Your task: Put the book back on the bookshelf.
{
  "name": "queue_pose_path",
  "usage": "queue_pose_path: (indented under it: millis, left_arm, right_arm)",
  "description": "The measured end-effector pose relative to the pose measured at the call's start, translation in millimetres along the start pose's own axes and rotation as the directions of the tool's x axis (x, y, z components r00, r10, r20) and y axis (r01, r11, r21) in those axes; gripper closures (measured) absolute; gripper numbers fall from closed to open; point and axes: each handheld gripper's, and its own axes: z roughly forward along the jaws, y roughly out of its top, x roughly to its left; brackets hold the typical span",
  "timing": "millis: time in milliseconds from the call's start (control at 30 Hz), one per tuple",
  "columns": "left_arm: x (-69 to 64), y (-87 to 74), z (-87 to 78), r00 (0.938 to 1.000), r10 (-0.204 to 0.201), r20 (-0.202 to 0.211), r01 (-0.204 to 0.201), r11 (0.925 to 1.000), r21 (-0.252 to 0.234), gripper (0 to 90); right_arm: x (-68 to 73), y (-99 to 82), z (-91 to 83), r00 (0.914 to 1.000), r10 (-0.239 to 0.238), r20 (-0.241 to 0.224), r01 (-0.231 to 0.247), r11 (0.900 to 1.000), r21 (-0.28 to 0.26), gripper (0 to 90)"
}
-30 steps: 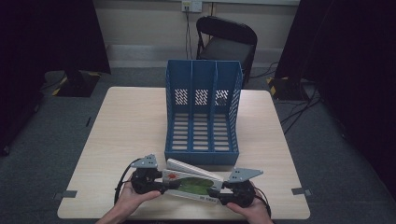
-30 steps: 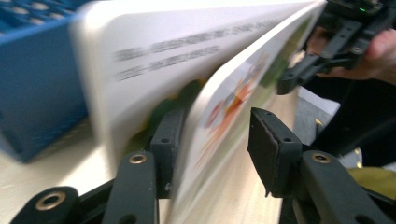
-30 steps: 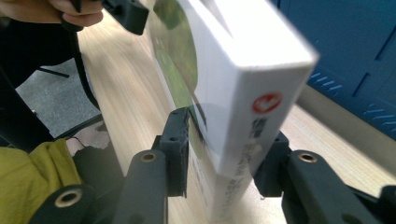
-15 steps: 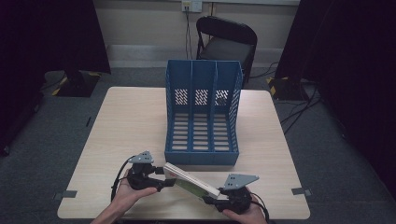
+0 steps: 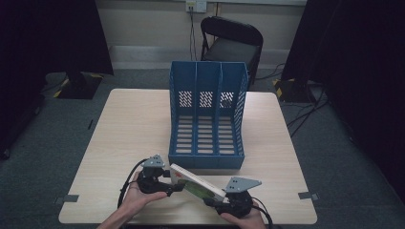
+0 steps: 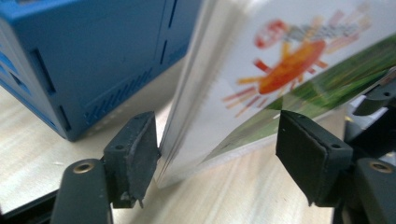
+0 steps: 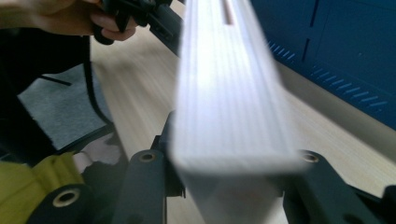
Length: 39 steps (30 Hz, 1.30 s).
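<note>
A white book [image 5: 198, 183] with an orange and green cover lies slanted near the table's front edge, before the blue three-slot file holder [image 5: 206, 119]. My right gripper [image 5: 213, 200] is shut on its near right end; in the right gripper view the book's page edge [image 7: 224, 102] runs away from the jaws [image 7: 233, 172]. My left gripper [image 5: 173, 185] stands at the book's left end. Its jaws have just been opening: in the left gripper view [image 6: 217, 149] the book [image 6: 261, 93] stands between them, against the left pad [image 6: 135, 154] and clear of the right one.
The file holder [image 6: 93, 60] stands just beyond the book, its slots facing up and toward me. Bare tabletop [image 5: 133, 124] spreads to the left of it. A black chair [image 5: 231, 43] stands behind the table. Cables trail from both grippers over the front edge.
The book has swung from lying level between both grippers to a slant, its right end nearer the front edge. The left jaws have opened off the book.
</note>
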Motion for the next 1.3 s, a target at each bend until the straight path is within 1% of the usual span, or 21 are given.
queue_pose_path:
  millis: [67,100,167,200,300,367,400,467,500,600,733,800,900,933,1033,1100,1133,1200,1233,1267,1300]
  left_arm:
    - [-1.3,-0.1,-0.1,0.9999,0.01,0.001,-0.01,0.9999,0.008,31.1]
    - [-1.6,-0.3,-0.6,0.9999,0.011,0.001,-0.011,0.9999,0.01,31.0]
    - [-2.9,-0.8,-1.1,0.9999,0.014,0.005,-0.014,0.9998,0.015,31.1]
    - [-4.6,-1.1,-0.8,0.9998,0.012,0.017,-0.013,0.9998,0.018,32.6]
    - [-6.4,-1.2,-0.3,0.9999,0.016,0.006,-0.016,0.9997,0.017,32.7]
    - [-6.6,-0.3,0.4,0.9999,0.015,0.002,-0.015,0.9997,0.019,32.8]
    - [-6.6,-0.3,0.4,0.9999,0.015,0.002,-0.015,0.9997,0.019,32.6]
    - [-7.0,0.0,0.1,0.9998,0.02,0.002,-0.02,0.9995,0.026,32.6]
    - [-7.3,-0.1,-0.3,0.9998,0.021,0.002,-0.021,0.9994,0.029,32.7]
    - [-7.0,-0.3,-0.4,0.9997,0.026,-0.001,-0.026,0.9993,0.028,33.7]
    - [-5.5,-0.6,-0.4,0.9996,0.03,0.001,-0.03,0.9993,0.021,34.9]
    - [-4.0,-1.7,-2.4,0.9989,0.045,-0.012,-0.045,0.9989,0.016,35.8]
    - [-0.7,-3.0,-5.5,0.9992,0.032,-0.024,-0.032,0.9994,0.011,35.8]
    - [1.7,-3.8,-8.3,0.9991,0.022,-0.036,-0.022,0.9997,0.008,35.5]
    - [9.3,-5.5,-13.6,0.9989,-0.012,-0.045,0.012,0.9999,0.01,31.4]
    - [14.6,-6.3,-15.6,0.9993,-0.029,-0.025,0.03,0.9994,0.018,27.4]
    - [17.5,-6.9,-16.5,0.9989,-0.036,-0.028,0.037,0.999,0.026,27.4]
    - [23.6,-8.2,-18.2,0.9978,-0.042,-0.05,0.044,0.9982,0.041,24.9]
    - [27.0,-9.0,-19.3,0.9957,-0.045,-0.081,0.049,0.9974,0.053,24.4]
    - [31.8,-10.5,-20.8,0.9914,-0.052,-0.12,0.061,0.996,0.066,25.4]
    - [31.8,-10.5,-20.8,0.9914,-0.052,-0.12,0.061,0.996,0.066,25.4]
  right_arm:
    - [1.9,0.3,5.0,0.9998,-0.016,0.012,0.016,0.9999,0.004,64.5]
    - [2.0,0.3,7.2,0.9997,-0.016,0.02,0.016,0.9999,-0.003,67.4]
    - [1.7,0.7,8.3,0.9998,-0.011,0.016,0.011,0.9999,-0.007,68.1]
    - [2.9,0.9,10.6,0.9996,-0.013,0.026,0.013,0.9998,-0.014,68.9]
    - [4.5,0.8,13.1,0.9995,-0.018,0.026,0.019,0.9996,-0.021,68.6]
    - [3.8,0.7,13.0,0.9997,0.001,0.023,0.0,0.9997,-0.023,67.4]
    - [4.0,0.6,13.3,0.9998,-0.002,0.019,0.003,0.9997,-0.024,67.0]
    - [4.6,0.5,13.4,0.9996,-0.012,0.024,0.013,0.9996,-0.025,67.9]
    - [5.6,0.3,13.6,0.9989,-0.026,0.038,0.026,0.9994,-0.021,72.4]
    - [5.8,0.5,13.8,0.9981,-0.04,0.047,0.04,0.9991,-0.013,74.2]
    - [7.8,2.2,13.4,0.9933,-0.093,0.069,0.092,0.9957,0.01,76.1]
    - [7.8,2.3,13.1,0.9943,-0.086,0.063,0.085,0.9963,0.012,76.3]
    - [6.4,2.8,12.5,0.9954,-0.077,0.056,0.077,0.9969,0.015,76.3]
    - [5.1,3.0,11.9,0.9962,-0.07,0.051,0.069,0.9975,0.014,76.3]
    - [0.7,2.8,10.2,0.9983,-0.044,0.039,0.044,0.9989,0.015,76.3]
    - [-0.7,3.3,9.8,0.9988,-0.036,0.034,0.035,0.9992,0.018,76.3]
    - [-0.7,4.0,9.1,0.9987,-0.038,0.033,0.037,0.9991,0.022,76.3]
    - [-1.6,4.7,7.7,0.9989,-0.036,0.03,0.035,0.999,0.027,76.4]
    - [-2.6,4.8,7.0,0.999,-0.035,0.028,0.034,0.999,0.028,76.4]
    - [-4.1,4.8,5.6,0.9994,-0.024,0.024,0.023,0.9993,0.031,76.4]
    - [-4.1,4.8,5.6,0.9994,-0.024,0.024,0.023,0.9993,0.031,76.4]
